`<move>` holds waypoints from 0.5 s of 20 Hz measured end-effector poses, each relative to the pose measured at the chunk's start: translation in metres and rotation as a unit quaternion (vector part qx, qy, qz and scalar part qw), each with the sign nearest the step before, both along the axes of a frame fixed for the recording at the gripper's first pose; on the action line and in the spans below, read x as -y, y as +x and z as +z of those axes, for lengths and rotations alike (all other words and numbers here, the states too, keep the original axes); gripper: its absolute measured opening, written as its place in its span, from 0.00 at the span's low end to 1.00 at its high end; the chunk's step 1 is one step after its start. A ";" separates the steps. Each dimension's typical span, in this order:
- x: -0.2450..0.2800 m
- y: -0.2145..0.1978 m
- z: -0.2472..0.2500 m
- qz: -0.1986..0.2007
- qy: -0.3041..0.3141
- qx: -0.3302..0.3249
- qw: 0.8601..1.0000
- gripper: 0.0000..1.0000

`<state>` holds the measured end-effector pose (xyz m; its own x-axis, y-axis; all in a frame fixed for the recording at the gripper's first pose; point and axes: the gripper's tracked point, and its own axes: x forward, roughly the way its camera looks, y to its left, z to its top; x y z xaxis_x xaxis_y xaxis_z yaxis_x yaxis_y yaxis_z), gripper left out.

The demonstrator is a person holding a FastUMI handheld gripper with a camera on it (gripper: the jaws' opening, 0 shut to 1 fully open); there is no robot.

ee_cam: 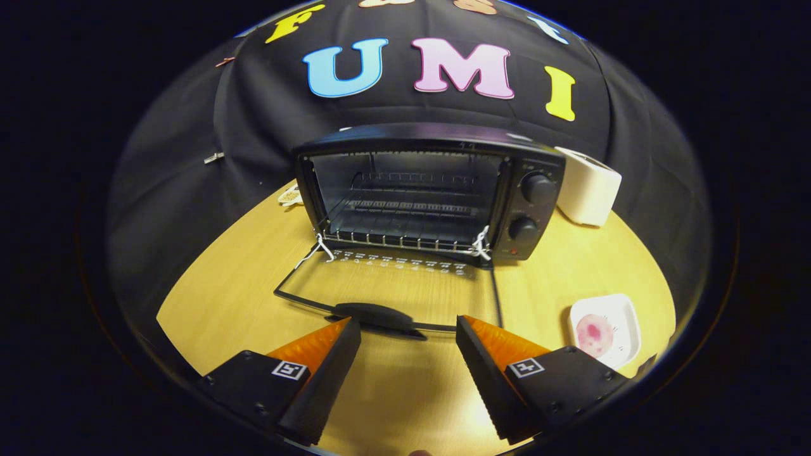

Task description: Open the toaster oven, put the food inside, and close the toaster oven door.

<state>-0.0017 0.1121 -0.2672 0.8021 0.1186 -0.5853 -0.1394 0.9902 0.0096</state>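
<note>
Far left on the wooden table (222, 297), a small dish (290, 196) sits partly tucked behind the toaster oven's left corner; its contents are too small to identify.

Centre: the toaster oven (431, 190) stands with its glass door (386, 288) dropped fully open, lying flat toward me on the table. The wire rack (405, 218) inside is bare. The door handle (374, 313) sits just ahead of the gripper (408, 332), between the fingertips and a little beyond them. The fingers are spread wide apart and hold nothing.

Right of the oven: two control knobs (537, 188) on its front panel, then a white appliance (589, 187) close against its right side.

Nearer and further right: a white plate (624, 316) carrying the food (593, 334), a pinkish round item, lying just beside the right finger and well apart from the oven cavity.

Assessment: the opening step appears complete; loading has not begun. The next move calls for swinging right to the plate, closing on the food squarely, then carrying it over the lowered door onto the rack without snagging the handle.
</note>
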 end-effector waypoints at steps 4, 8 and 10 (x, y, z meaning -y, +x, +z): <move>0.066 -0.011 0.024 0.005 0.007 -0.008 1.000 0.99; 0.144 -0.003 0.047 0.010 -0.016 0.014 1.000 0.99; 0.182 0.001 0.050 -0.002 -0.021 0.010 1.000 0.99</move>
<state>-0.0008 -0.0698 -0.2168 0.8139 0.0917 -0.5738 -0.1356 0.9902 -0.0342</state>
